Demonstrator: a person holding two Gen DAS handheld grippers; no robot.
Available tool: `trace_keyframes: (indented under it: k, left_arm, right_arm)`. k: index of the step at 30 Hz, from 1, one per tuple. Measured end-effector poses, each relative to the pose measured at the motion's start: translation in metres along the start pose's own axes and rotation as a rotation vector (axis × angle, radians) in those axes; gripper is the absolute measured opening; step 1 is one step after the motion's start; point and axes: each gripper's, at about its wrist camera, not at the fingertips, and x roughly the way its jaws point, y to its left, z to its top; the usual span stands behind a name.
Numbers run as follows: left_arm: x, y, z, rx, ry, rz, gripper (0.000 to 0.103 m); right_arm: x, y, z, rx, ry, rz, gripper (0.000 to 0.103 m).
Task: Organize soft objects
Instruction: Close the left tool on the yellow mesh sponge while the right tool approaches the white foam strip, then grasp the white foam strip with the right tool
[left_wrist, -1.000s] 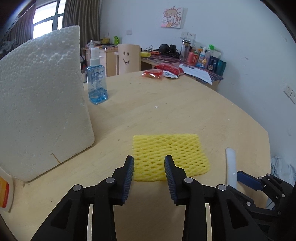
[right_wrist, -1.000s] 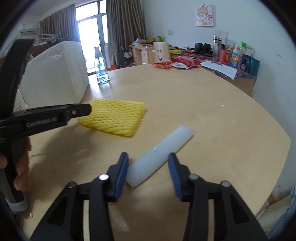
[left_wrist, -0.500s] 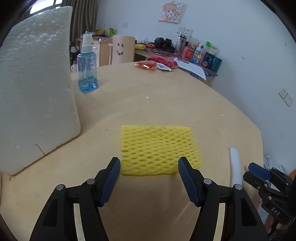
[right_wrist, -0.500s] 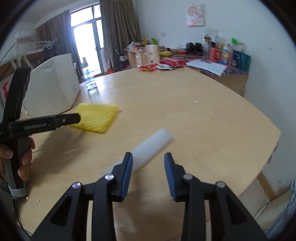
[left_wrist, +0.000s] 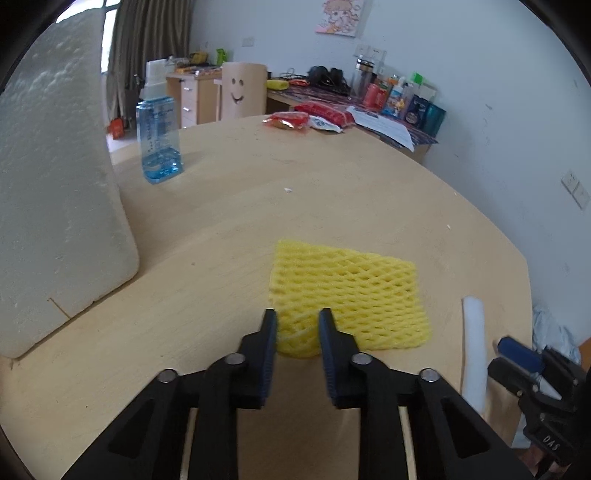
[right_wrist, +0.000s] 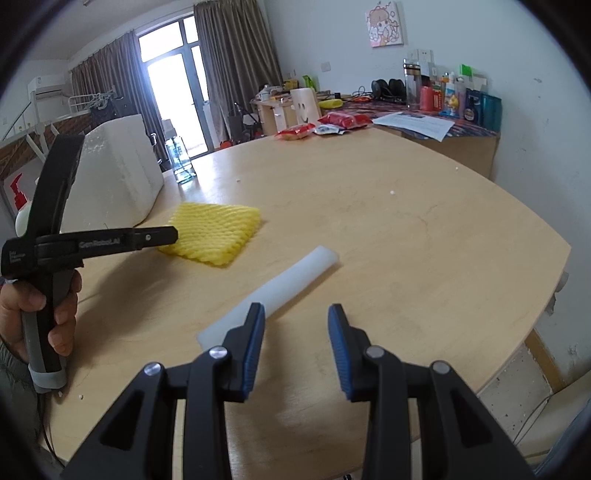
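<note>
your left gripper (left_wrist: 295, 325) jaws pinch the yellow foam net's (left_wrist: 347, 295) near corner; your right gripper (right_wrist: 295, 325) jaws gape empty beside the white foam tube (right_wrist: 280, 284) on the desk (right_wrist: 406, 229).

net (left_wrist: 347, 291): yellow, diamond mesh | tube (right_wrist: 284, 280): white | bottle (left_wrist: 159, 140): clear blue | counter (left_wrist: 332, 184): pale wood | block (left_wrist: 55, 184): white

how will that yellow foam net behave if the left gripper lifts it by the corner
The yellow foam net is probably floppy: open mesh, already bunching between the left gripper fingers. Likely very light, so it should drape rather than slip.
</note>
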Motion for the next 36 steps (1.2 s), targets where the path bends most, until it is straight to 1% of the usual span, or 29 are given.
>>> trace_keyframes:
  k: [1,2,3,7,9,11,12,14,17,20,25,28,31,33,35,36]
  left_arm:
    - [-0.002,0.000,0.000,-0.002,-0.012,0.004,0.008]
    - [-0.005,-0.001,0.000,-0.001,-0.027,0.006,0.008]
    - [-0.006,-0.002,-0.001,0.003,-0.032,0.002,0.007]
    - [-0.017,-0.005,-0.002,0.010,-0.065,-0.009,0.007]
    - [-0.028,-0.006,-0.002,0.005,-0.103,-0.012,0.007]
    - [-0.041,-0.007,-0.003,0.014,-0.159,0.010,0.007]
    - [-0.045,-0.007,-0.003,0.016,-0.174,0.018,0.007]
    - [-0.049,-0.006,-0.004,0.007,-0.191,0.028,0.007]
    - [-0.049,-0.004,-0.005,-0.003,-0.192,0.045,0.007]
    - [-0.048,0.001,-0.006,-0.020,-0.195,0.053,0.007]
    - [-0.057,0.013,-0.006,-0.053,-0.228,0.071,0.007]
    - [-0.062,0.017,-0.006,-0.060,-0.245,0.091,0.007]
    - [-0.068,0.023,-0.006,-0.072,-0.265,0.109,0.007]
    - [-0.072,0.026,-0.007,-0.074,-0.280,0.113,0.007]
    - [-0.074,0.028,-0.006,-0.074,-0.288,0.111,0.007]
    - [-0.074,0.028,-0.007,-0.074,-0.289,0.112,0.007]
  right_arm:
    - [-0.001,0.000,0.000,0.000,-0.005,0.001,0.046]
    - [-0.002,0.000,0.000,0.001,-0.005,0.006,0.049]
    - [-0.002,-0.001,0.001,0.003,-0.005,0.008,0.050]
    - [-0.001,0.001,0.001,-0.004,-0.003,0.004,0.050]
    - [-0.001,0.002,0.001,-0.002,0.000,0.004,0.051]
    - [0.000,0.004,0.002,-0.002,0.004,0.005,0.052]
    - [0.000,0.005,0.003,-0.003,0.005,0.006,0.054]
    - [0.002,0.010,0.004,-0.008,0.005,-0.001,0.054]
    - [0.007,0.017,0.004,-0.001,0.016,-0.011,0.054]
    - [0.011,0.025,0.004,0.010,0.019,-0.053,0.054]
    - [0.016,0.041,0.002,0.044,0.007,-0.132,0.054]
    - [0.020,0.053,0.001,0.025,0.002,-0.195,0.054]
    - [0.022,0.061,0.000,0.013,-0.002,-0.239,0.054]
    - [0.023,0.063,0.000,0.023,-0.005,-0.250,0.054]
    - [0.024,0.062,0.000,0.042,-0.004,-0.267,0.051]
    - [0.023,0.062,0.001,0.051,-0.004,-0.270,0.047]
